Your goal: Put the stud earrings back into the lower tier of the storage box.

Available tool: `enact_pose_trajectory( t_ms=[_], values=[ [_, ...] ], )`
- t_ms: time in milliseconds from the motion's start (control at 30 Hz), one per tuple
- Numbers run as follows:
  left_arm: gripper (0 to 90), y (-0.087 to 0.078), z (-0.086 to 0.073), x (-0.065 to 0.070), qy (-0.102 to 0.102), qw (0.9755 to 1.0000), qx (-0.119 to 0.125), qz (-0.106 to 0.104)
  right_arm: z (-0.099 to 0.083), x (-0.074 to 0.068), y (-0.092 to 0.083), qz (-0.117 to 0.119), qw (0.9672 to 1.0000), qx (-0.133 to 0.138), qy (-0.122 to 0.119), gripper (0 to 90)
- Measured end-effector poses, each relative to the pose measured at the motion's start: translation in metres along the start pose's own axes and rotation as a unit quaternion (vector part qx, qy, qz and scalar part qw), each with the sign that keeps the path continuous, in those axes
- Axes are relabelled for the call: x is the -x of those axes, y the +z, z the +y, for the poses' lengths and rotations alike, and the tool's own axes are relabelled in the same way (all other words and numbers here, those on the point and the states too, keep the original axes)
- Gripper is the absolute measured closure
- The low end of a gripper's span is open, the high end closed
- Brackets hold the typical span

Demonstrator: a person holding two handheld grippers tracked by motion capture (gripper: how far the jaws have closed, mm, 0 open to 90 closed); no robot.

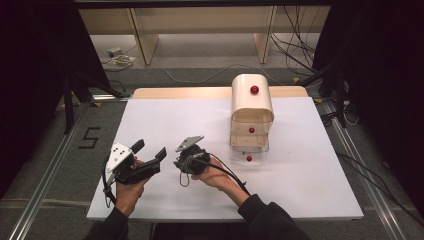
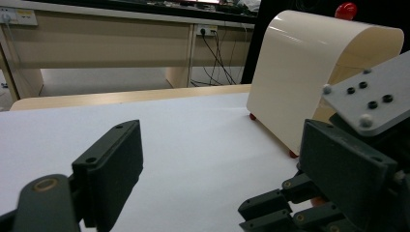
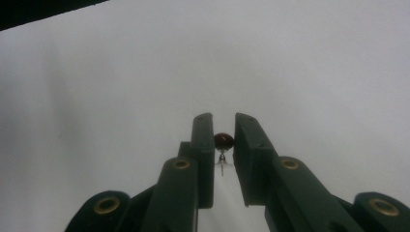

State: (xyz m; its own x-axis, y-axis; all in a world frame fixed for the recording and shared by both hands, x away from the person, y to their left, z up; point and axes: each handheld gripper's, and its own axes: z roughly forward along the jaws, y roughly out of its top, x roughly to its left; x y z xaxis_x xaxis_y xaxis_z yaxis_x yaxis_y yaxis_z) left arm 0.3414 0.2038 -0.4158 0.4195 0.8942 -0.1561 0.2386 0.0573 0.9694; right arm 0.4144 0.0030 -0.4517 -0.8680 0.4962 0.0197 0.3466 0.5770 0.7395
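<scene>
The right gripper (image 1: 189, 159) hangs over the near middle of the white tabletop (image 1: 165, 125), its grey three-cornered plate on top. In the right gripper view its two black jaws stand close together, and between them sits a small dark-red round knob (image 3: 224, 140) with a thin metal pin and a little washer hanging below it. The jaws are pinching that knob: both pads touch its sides, and the white board lies blurred behind it.

Over on the left, the left gripper (image 1: 148, 156) rests in the person's left hand (image 1: 131, 186), near the table's front edge. Its jaws are spread wide, with bare white table between them in the left gripper view.

Towards the far right of the board stands the cream plastic drawer cabinet with a rounded top (image 1: 251, 112). A red knob (image 1: 254, 90) sits on its curved top, another red knob (image 1: 251, 130) on a drawer front, and a third red knob (image 1: 249, 158) shows low down, just in front of the lowest drawer. The cabinet is well apart from both grippers. From the left gripper view its curved cream side (image 2: 300, 72) rises close by, with small red feet under its bottom edge.
</scene>
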Motion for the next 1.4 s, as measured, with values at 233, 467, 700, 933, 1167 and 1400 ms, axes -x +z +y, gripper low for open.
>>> enact_pose_trajectory(
  t_ms=[233,467,700,933,1167,1400],
  values=[
    [15.6,0.0,0.0,0.0,0.003,1.0,-0.002,0.0,-0.003,0.003,-0.011,-0.001,0.9999,0.009,0.006,79.2],
    [15.6,0.0,0.0,0.0,0.003,1.0,-0.002,0.0,-0.003,0.004,-0.02,-0.003,0.9998,0.017,0.011,79.2],
    [15.6,0.0,0.0,0.0,0.003,1.0,-0.002,0.0,-0.005,0.007,-0.028,-0.005,0.9996,0.025,0.01,79.1],
    [15.6,0.001,-0.001,0.0,0.003,1.0,-0.003,-0.002,-0.009,0.008,-0.038,-0.004,0.9993,0.035,0.013,79.1],
    [15.6,0.002,-0.001,0.0,0.003,0.9999,-0.009,-0.006,-0.027,0.015,-0.058,-0.009,0.9982,0.053,0.026,79.1],
    [15.6,0.002,-0.001,0.001,0.006,0.9998,-0.012,-0.011,-0.04,0.023,-0.076,-0.023,0.9973,0.061,0.033,79.1]
  ],
)
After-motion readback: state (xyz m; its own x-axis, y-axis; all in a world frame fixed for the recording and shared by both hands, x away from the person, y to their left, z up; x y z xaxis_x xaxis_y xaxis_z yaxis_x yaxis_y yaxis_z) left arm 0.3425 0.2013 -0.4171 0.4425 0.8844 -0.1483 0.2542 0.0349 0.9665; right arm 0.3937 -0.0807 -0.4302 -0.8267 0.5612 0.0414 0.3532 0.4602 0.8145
